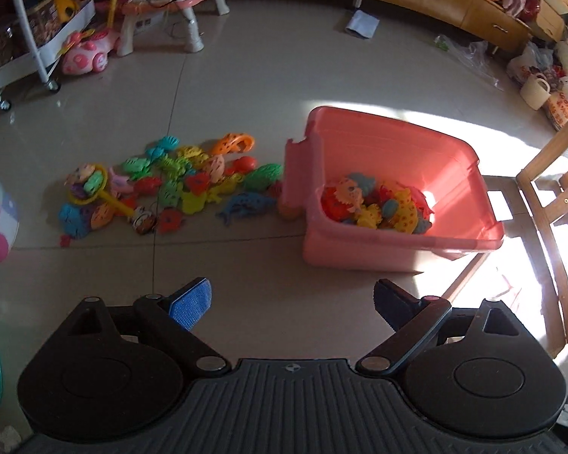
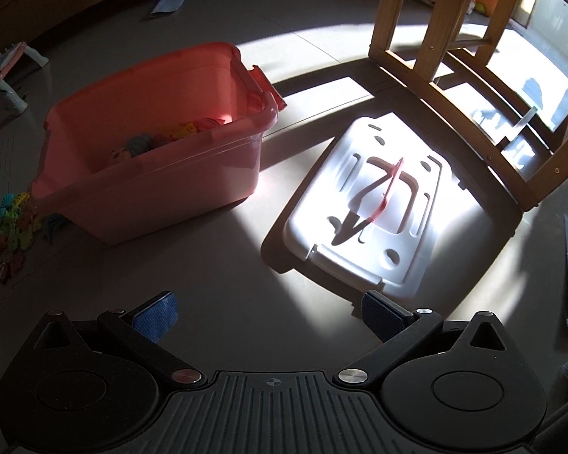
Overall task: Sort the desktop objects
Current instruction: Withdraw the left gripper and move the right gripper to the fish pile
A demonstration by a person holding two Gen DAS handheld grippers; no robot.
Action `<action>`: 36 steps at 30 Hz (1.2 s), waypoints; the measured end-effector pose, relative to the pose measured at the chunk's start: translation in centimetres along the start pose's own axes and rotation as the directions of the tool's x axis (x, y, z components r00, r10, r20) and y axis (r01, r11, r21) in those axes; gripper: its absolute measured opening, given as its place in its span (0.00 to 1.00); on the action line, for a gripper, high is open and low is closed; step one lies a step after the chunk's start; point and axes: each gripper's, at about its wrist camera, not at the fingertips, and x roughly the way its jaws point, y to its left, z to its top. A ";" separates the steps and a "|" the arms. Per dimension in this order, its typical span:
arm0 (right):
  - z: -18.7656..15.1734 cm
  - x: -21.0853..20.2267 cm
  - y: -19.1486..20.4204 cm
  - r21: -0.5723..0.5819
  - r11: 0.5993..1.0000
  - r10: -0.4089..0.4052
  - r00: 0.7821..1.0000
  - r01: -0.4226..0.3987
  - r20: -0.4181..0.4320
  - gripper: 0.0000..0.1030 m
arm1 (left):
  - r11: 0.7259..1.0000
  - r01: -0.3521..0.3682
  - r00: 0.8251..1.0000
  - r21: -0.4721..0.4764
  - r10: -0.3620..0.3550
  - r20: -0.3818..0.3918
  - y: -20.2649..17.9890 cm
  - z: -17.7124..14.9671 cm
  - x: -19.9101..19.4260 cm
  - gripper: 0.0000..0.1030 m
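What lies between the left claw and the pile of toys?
Only bare floor tile lies between the left claw and the toy pile, per the left wrist view.

Left gripper [image 1: 292, 300] jaws spread wide, empty; right gripper [image 2: 269, 316] likewise

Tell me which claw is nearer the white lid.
Right. The right claw hangs open just short of the lid, whose near edge lies by its right finger. The left claw, also open, faces the toy pile and pink bin; its view shows no lid.
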 end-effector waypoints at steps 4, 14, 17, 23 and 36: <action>-0.3 -2.3 2.5 -0.062 0.997 0.040 0.998 -0.037 0.044 1.00 | 0.998 -0.060 0.997 -0.026 0.059 -0.042 3.2 -1.9 -0.4 0.92; -1.0 -4.4 7.1 -0.191 0.969 0.174 0.981 -0.157 0.079 1.00 | 0.975 -0.151 0.989 -0.162 0.147 -0.035 9.8 -3.9 -1.8 0.92; -1.0 -4.1 8.7 -0.196 0.960 0.215 0.975 -0.202 0.052 1.00 | 0.967 -0.181 0.983 -0.180 0.178 -0.037 11.4 -4.4 -1.7 0.92; -2.2 -2.0 12.6 -0.237 0.943 0.236 0.971 -0.234 -0.020 1.00 | 0.949 -0.234 0.972 -0.209 0.229 -0.051 14.0 -5.9 -0.5 0.92; -1.3 3.9 24.3 -0.368 0.832 0.377 0.910 -0.414 -0.171 0.81 | 0.906 -0.296 0.954 -0.303 0.270 -0.127 18.8 -9.0 4.1 0.92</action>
